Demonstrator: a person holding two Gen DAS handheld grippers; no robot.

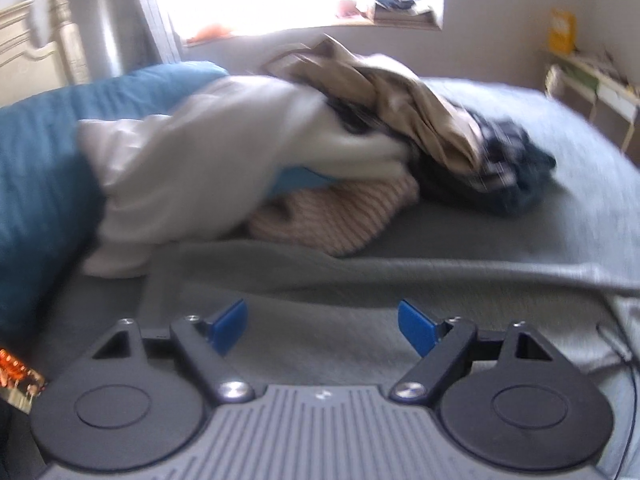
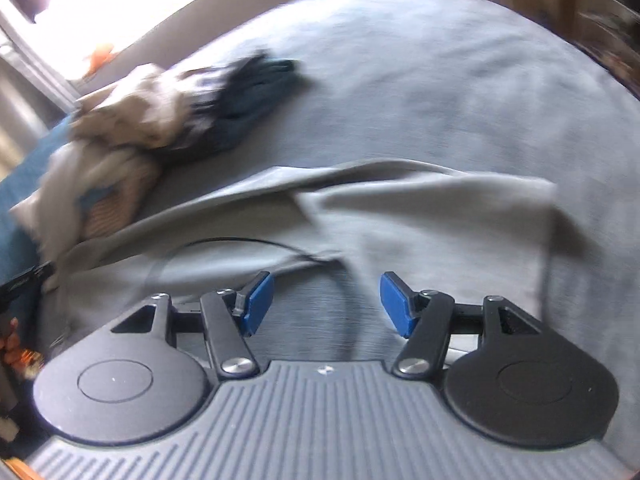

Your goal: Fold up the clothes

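Spread wide over grey cloth, holding nothing: left gripper [image 1: 322, 326] and right gripper [image 2: 327, 304] alike. Underneath, grey bed [image 2: 460, 80], blurred. Across it just past both grippers, flat grey garment [image 2: 420, 216], folded edge toward 12 o'clock. At 10 o'clock from right gripper, heaped clothes pile [image 1: 320, 140]: white, tan, dark and striped pieces. Beside it at 9 o'clock, blue pillow [image 1: 44, 152].

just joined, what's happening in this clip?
A person with two handheld grippers is folding laundry on a bed. A grey garment lies spread in front of both grippers. The left gripper and right gripper are open and hold nothing. An unfolded pile of clothes waits further back beside a blue pillow. Frames are motion-blurred.
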